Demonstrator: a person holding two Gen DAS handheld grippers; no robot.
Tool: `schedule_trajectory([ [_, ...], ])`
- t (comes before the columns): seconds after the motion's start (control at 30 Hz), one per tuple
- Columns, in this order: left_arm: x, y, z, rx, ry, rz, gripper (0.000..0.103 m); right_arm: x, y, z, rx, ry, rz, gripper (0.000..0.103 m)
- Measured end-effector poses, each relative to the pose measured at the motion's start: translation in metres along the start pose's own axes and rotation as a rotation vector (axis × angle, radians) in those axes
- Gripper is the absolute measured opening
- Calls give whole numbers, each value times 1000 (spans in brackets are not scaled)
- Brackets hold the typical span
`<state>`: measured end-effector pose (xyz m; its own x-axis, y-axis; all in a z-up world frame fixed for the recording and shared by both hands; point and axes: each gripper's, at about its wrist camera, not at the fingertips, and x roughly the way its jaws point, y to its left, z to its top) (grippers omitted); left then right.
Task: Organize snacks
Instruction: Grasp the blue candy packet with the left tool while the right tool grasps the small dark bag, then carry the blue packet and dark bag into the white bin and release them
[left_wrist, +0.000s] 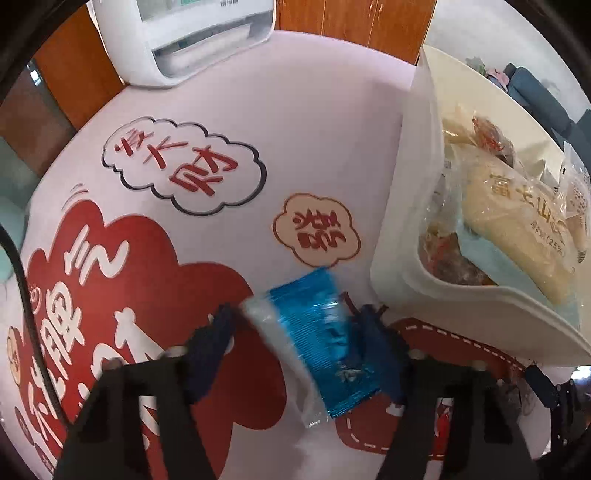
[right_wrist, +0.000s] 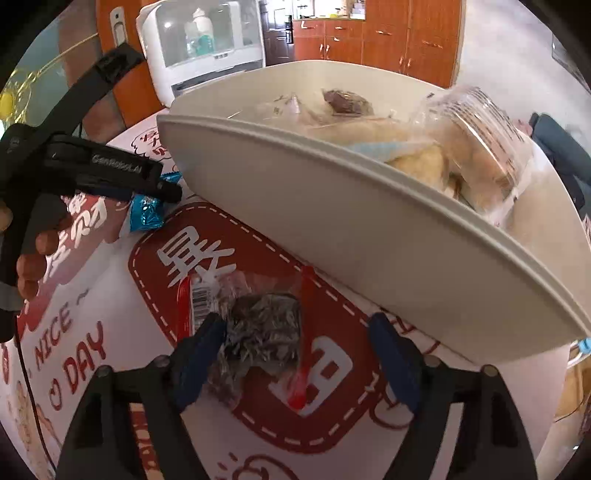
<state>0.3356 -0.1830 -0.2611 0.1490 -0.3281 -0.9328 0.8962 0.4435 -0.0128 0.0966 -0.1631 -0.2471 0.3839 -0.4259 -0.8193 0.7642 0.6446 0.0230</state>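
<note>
Left gripper (left_wrist: 301, 325) pinches crinkly blue foil snack packet (left_wrist: 317, 332) | right gripper (right_wrist: 295, 343), spread, straddles clear-wrapped dark snack (right_wrist: 258, 325) | light, slippery; grip mid-body.

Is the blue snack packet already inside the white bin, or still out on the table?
Still out. The blue snack packet lies on the printed tablecloth beside the white bin, between the left gripper's fingers.
</note>
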Motion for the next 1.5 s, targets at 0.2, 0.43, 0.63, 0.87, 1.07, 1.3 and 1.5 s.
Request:
schedule_trajectory([
  [0.2,-14,-6,-23,-58,-1,-37,29,-7,11,-3,-70,-11,33,44],
  [0.43,-72,-27,-74,-98,-34,-46,28,-14,7,1,-81,53,110,41],
  [0.63,-158,-52,-114,-137,-140,-8,28,-67,5,2,-205,15,212,41],
  [0.87,-238,-77,-104,-250,-283,51,28,-135,-19,39,-271,-93,299,41],
  [1.07,-253,-126,-68,-320,-332,100,28,-163,-72,79,-268,-160,350,41],
  [1.3,-241,-188,-3,-439,-342,166,28,-148,-146,141,-328,-224,405,41],
  [1.5,-224,-226,49,-521,-346,194,29,-131,-196,185,-376,-232,441,41],
])
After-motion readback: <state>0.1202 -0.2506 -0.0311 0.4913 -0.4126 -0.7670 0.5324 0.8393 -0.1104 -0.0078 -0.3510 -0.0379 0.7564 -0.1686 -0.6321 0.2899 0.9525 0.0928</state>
